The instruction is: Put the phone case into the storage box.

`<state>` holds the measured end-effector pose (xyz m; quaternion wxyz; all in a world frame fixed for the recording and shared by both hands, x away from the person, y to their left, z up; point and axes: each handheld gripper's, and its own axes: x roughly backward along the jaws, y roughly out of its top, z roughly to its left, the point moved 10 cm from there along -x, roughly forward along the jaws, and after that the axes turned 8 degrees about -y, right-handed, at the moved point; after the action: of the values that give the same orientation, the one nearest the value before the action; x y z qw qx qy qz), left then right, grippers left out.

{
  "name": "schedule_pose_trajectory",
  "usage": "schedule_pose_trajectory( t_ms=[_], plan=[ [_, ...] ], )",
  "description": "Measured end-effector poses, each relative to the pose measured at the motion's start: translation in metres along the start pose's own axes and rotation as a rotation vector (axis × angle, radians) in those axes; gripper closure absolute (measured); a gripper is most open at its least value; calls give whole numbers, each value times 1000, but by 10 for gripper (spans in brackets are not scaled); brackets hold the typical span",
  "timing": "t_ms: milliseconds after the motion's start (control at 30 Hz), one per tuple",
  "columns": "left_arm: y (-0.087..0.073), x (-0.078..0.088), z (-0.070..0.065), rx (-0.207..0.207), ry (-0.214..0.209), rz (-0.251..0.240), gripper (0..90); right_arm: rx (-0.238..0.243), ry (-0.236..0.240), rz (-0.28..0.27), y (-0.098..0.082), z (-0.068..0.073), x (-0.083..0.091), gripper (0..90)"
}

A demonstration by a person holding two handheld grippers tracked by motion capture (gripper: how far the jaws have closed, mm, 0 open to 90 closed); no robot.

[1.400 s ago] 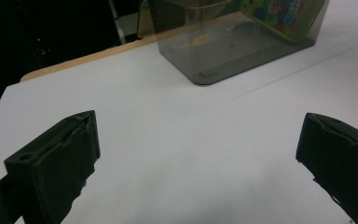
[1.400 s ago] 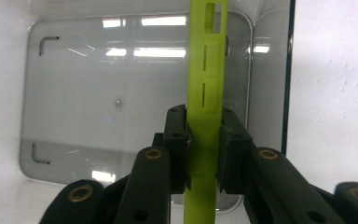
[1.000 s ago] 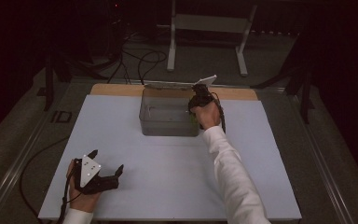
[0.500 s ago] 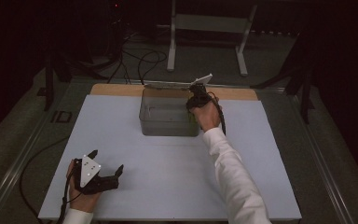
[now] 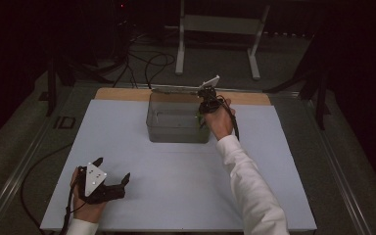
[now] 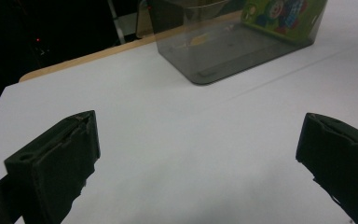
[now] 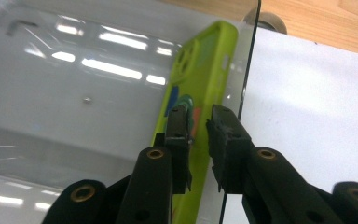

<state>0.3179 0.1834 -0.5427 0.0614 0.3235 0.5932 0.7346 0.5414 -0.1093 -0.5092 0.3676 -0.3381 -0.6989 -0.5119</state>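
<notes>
A lime-green phone case [image 7: 205,60] with a colourful cartoon print stands on edge inside a clear grey bin [image 5: 176,122], leaning against its right wall. My right gripper [image 7: 198,116] hovers just above the case at the bin's right side. Its jaws are a narrow gap apart and hold nothing. From the high view, the right gripper [image 5: 203,105] points down over the bin's right rim. My left gripper [image 5: 112,169] rests near the table's front left, wide open and empty. The left gripper view looks past the left gripper [image 6: 200,123] to the bin [image 6: 233,51] and the case [image 6: 279,14].
The white table top [image 5: 127,142] has a wooden strip [image 5: 122,94] along its far edge. A small round metal piece [image 7: 266,21] sits on that strip beyond the bin. A white stand [image 5: 215,29] and cables [image 5: 147,63] lie on the dark floor behind.
The right hand has shifted slightly at the bin's right rim. The left gripper has stayed where it was.
</notes>
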Motion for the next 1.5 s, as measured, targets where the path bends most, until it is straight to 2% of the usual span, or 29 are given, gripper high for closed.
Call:
schedule_pose_trajectory(
  t_ms=[67,133,167,233,267,367,400,433,467,567,633,767,800,867,900,933,967,1000,1033,1067,1100,1133,1167,1233,1400,1500],
  plan=[
    [0,0,0,3,-1,-2,1,-11,43,-32,2,0,6,755],
    [0,-1,-1,3,-1,-1,1,-31,111,-77,4,1,15,718],
    [0,-1,-1,3,-2,1,1,-27,135,-95,4,1,18,707],
    [0,-1,-1,5,-2,-1,1,-16,227,-157,5,5,29,633],
    [0,-1,-1,6,-1,-1,1,-11,249,-190,3,4,35,608],
    [0,-1,-1,13,-3,-3,1,25,275,-257,-4,0,46,518],
    [1,-1,-1,16,-4,-6,1,38,279,-287,-7,-2,50,458],
    [1,-1,-1,16,-4,-6,1,38,279,-287,-7,-2,50,458],
    [1,-1,-1,21,-6,-7,1,74,280,-334,-21,-5,60,346],
    [2,-1,0,20,-4,-8,1,106,326,-402,-45,-4,75,259],
    [2,0,0,22,-4,-11,1,126,327,-432,-64,-5,80,205],
    [2,-1,0,19,-1,-7,1,151,317,-487,-116,-12,87,176],
    [1,-1,1,23,0,-5,1,158,315,-485,-129,-14,85,165],
    [2,-1,-1,22,-10,-6,1,187,273,-434,-150,-21,78,139],
    [4,0,-3,19,-27,-12,1,186,276,-421,-158,-23,78,136],
    [5,0,-4,8,-20,-12,1,174,290,-443,-165,-24,80,137],
    [5,0,-6,-1,-24,-16,1,138,291,-484,-174,-28,83,153],
    [5,0,-6,-1,-24,-16,1,138,291,-484,-174,-28,83,153],
    [4,-1,-3,5,-2,-6,1,107,302,-520,-182,-31,83,153],
    [5,-1,-2,25,-7,-13,1,103,309,-512,-200,-34,76,146],
    [6,-1,-1,36,-9,-25,1,103,279,-528,-207,-37,74,147],
    [6,-1,1,30,-4,-22,1,97,274,-546,-213,-39,73,147],
    [4,-2,2,30,-4,-17,1,92,290,-551,-220,-39,72,146],
    [3,-1,4,34,-2,-15,1,101,260,-564,-230,-43,67,145],
    [5,2,6,40,4,-28,1,74,295,-602,-234,-45,71,140],
    [5,2,6,41,3,-28,1,82,319,-657,-234,-42,79,137]
  ],
)
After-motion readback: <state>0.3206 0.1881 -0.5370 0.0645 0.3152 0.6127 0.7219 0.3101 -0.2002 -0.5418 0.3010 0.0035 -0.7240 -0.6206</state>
